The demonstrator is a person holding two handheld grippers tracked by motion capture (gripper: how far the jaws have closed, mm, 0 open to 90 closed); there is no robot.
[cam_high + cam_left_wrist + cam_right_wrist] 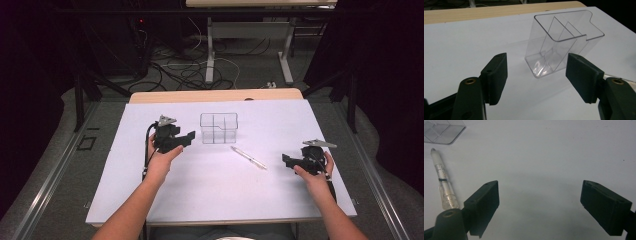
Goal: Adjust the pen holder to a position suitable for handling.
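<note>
A clear plastic box (219,128) with inner dividers stands upright on the white table top, behind the middle. My left gripper (189,137) is just left of it, pointing at it. In the left gripper view the jaws (536,72) stand open with nothing between them, and the box (560,47) is a short way ahead. A white-and-clear pen (248,157) lies flat to the right of the box. My right gripper (286,160) rests near the table's right side, open and empty (540,202). In its view the pen (444,182) lies beside its left jaw, and a corner of the box (441,131) shows at top left.
The white sheet (210,190) covers most of the table, with a wooden strip (215,95) bare along the far edge. Behind the table, cables (175,70) lie on the floor among the legs of another table (210,55). Dark curtains close both sides.
</note>
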